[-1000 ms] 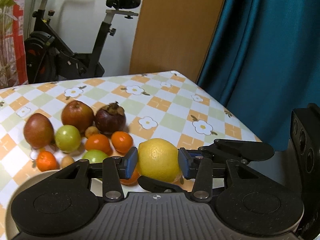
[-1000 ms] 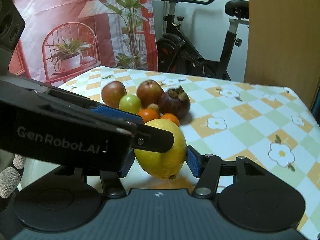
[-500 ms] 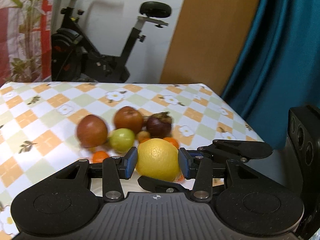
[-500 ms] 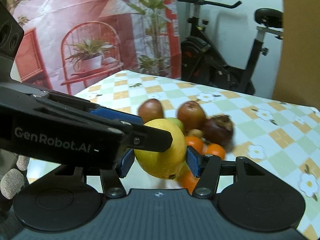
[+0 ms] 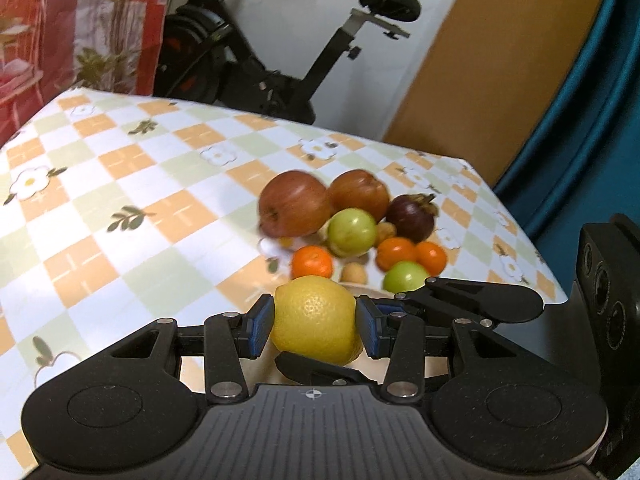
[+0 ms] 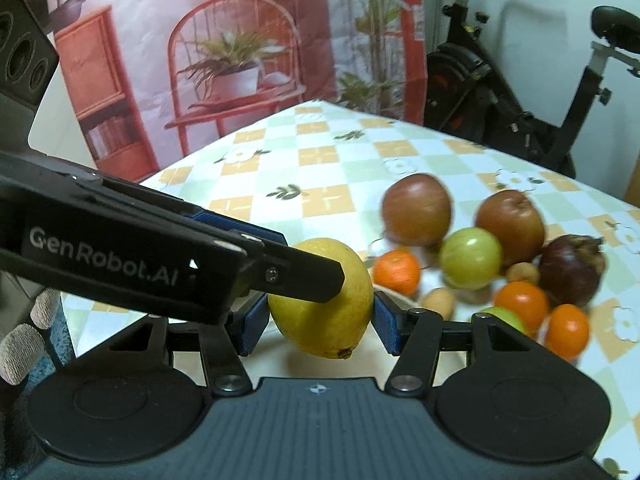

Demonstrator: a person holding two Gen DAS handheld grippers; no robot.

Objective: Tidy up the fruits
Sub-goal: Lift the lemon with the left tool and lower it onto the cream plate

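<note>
Both grippers clamp one lemon (image 5: pixel 316 318), held above the near edge of the table (image 5: pixel 132 184). In the left wrist view, the left gripper (image 5: pixel 315 325) presses its blue pads (image 5: pixel 259 325) against the lemon's two sides, while a black finger of the right gripper (image 5: pixel 480 300) reaches in from the right and another passes under the fruit. In the right wrist view, the right gripper (image 6: pixel 320 320) likewise has its blue pads against the lemon, and a finger of the left gripper lies across the fruit's upper left side.

Beyond the lemon, a cluster of fruit rests on the checked, flower-print tablecloth (image 6: pixel 320 184): two red apples (image 5: pixel 294 204), a dark purple mangosteen (image 5: pixel 412 218), two green fruits (image 5: pixel 352 232), several small oranges (image 5: pixel 312 262) and a few small tan fruits (image 5: pixel 354 273). The cluster is blurred in both views. An exercise bike (image 5: pixel 256 40) stands behind the table, and a teal curtain (image 5: pixel 592 112) hangs at the right.
</note>
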